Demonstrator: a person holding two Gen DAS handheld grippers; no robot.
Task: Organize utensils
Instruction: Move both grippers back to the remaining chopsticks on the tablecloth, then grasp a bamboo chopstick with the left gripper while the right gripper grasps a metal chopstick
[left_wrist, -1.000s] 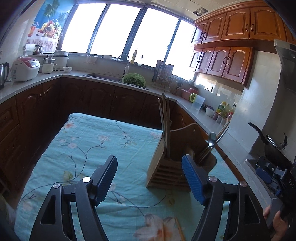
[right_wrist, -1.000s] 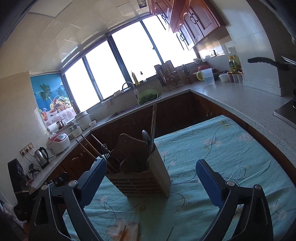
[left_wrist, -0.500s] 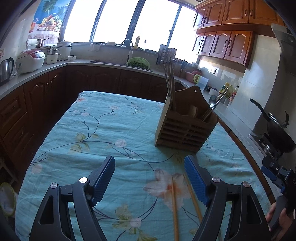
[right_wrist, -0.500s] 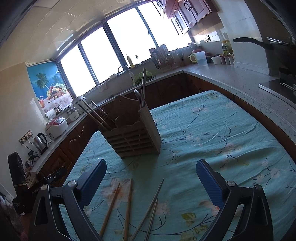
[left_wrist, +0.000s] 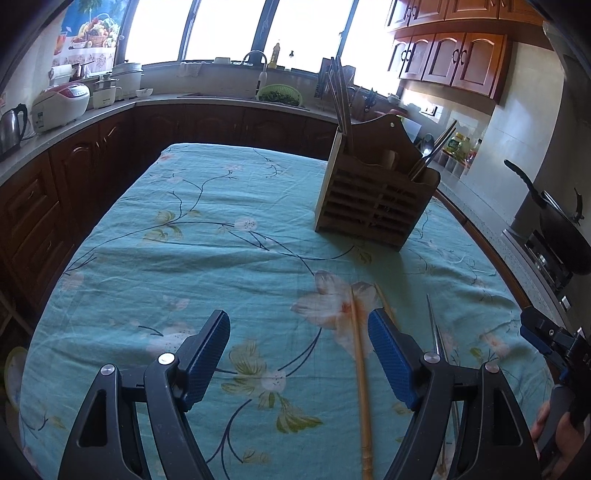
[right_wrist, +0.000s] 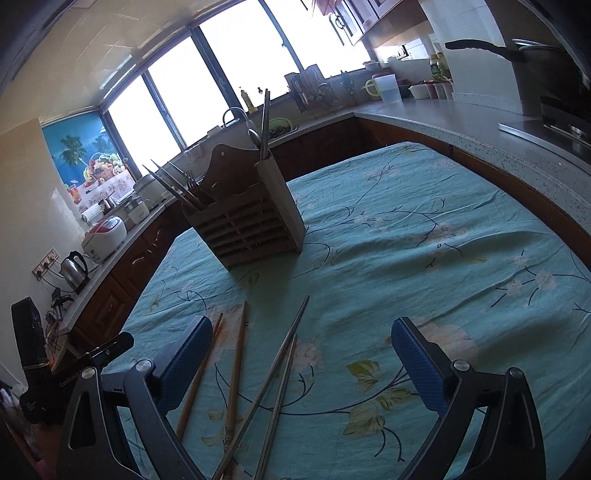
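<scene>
While both tongs hang wide open and empty, chopsticks lie loose short of the wooden holder (left_wrist: 373, 199).
Left tongs (left_wrist: 299, 354) should settle over the bamboo chopstick (left_wrist: 360, 365) nearest them; right tongs (right_wrist: 299, 363) over the metal pair (right_wrist: 280, 365); pinch mid-shaft, lift level from the cloth-covered counter (right_wrist: 424, 229), drop upright into the holder.
</scene>
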